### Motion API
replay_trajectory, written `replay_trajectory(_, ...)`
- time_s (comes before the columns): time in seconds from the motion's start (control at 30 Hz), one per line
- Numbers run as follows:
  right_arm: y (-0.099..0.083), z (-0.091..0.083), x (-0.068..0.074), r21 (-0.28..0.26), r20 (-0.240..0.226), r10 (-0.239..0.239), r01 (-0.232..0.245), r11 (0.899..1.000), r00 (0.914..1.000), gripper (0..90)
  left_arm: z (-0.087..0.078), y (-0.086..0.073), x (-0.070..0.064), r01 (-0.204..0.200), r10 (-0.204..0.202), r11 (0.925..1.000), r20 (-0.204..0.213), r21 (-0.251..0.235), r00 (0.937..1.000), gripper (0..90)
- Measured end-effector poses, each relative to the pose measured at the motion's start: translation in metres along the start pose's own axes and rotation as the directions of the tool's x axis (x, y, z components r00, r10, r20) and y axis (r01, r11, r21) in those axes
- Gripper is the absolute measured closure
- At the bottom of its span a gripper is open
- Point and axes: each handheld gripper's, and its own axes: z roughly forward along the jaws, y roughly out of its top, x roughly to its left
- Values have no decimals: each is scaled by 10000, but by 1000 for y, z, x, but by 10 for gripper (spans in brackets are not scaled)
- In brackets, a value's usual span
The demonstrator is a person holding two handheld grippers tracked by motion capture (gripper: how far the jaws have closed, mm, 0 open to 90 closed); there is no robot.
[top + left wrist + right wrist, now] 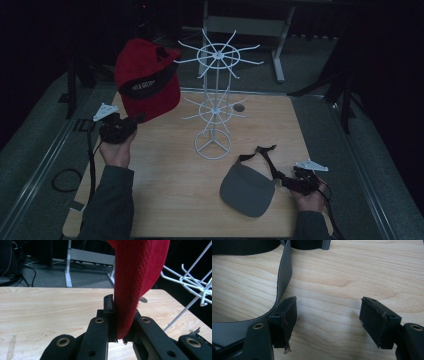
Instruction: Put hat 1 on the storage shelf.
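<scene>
At the left we see the left gripper (134, 120) closed on the lower edge of the red cap (147, 80), which it holds up in the air above the left part of the table (165, 200), just beside the white wire rack (215, 100). In the left gripper view the cloth (135, 285) is folded between the jaws, so we judge the cap soft and light; the brim edge (it is stiffer) looks the better place to take it for hanging on a rack arm.

To the right, the grey visor (248, 190) lies flat on the table, its strap (265, 155) curling away. The right gripper (286, 181) rests by this strap with its jaws wide apart, holding nothing. The strap (283, 277) looks thin and floppy; we would pinch it near the brim.

We see no containers here.
</scene>
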Motion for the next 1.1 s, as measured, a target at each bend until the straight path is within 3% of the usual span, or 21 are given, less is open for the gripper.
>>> replay_trajectory(0.83,0,0,0,10,-2,7,-7,10000,10000,300,-10,23,-12,112,-88,9987,495,-488,9987,857)
replay_trajectory(1.1,0,0,0,6,2,0,0,10000,10000,301,-12,28,-13,426,-368,9972,918,-620,9951,857)
